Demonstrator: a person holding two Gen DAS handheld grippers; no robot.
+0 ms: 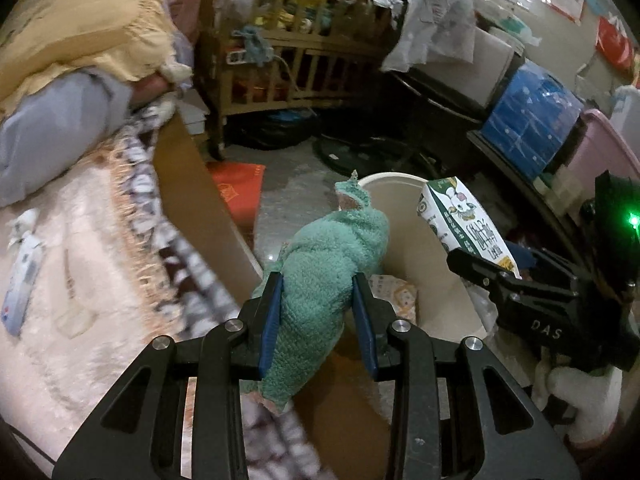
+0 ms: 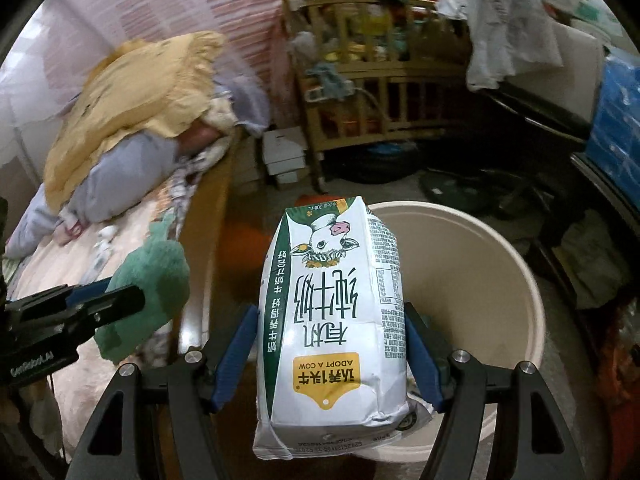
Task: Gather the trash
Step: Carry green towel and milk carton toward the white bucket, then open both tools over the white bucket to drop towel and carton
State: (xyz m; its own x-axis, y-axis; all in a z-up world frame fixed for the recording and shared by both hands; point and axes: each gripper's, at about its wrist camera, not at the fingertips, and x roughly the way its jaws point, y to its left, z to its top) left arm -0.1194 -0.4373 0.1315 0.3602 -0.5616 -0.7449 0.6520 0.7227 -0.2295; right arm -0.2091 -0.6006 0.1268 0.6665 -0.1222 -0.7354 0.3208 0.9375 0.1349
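Two grippers are full: our left gripper (image 1: 318,312) squeezes a green cloth (image 1: 324,264), our right gripper (image 2: 332,344) a milk carton (image 2: 336,320) reading "ADOPT A COW", over the bin (image 2: 500,272) between bed (image 1: 80,280) and crib (image 1: 288,48).

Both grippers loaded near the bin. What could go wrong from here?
1. The milk carton looks crumpled and sits only partly over the bin; released now by the right gripper, it might catch the rim.
2. The green cloth in the left gripper droops over the bin's near wall and may snag there.
3. The grippers are close together, so they could collide.
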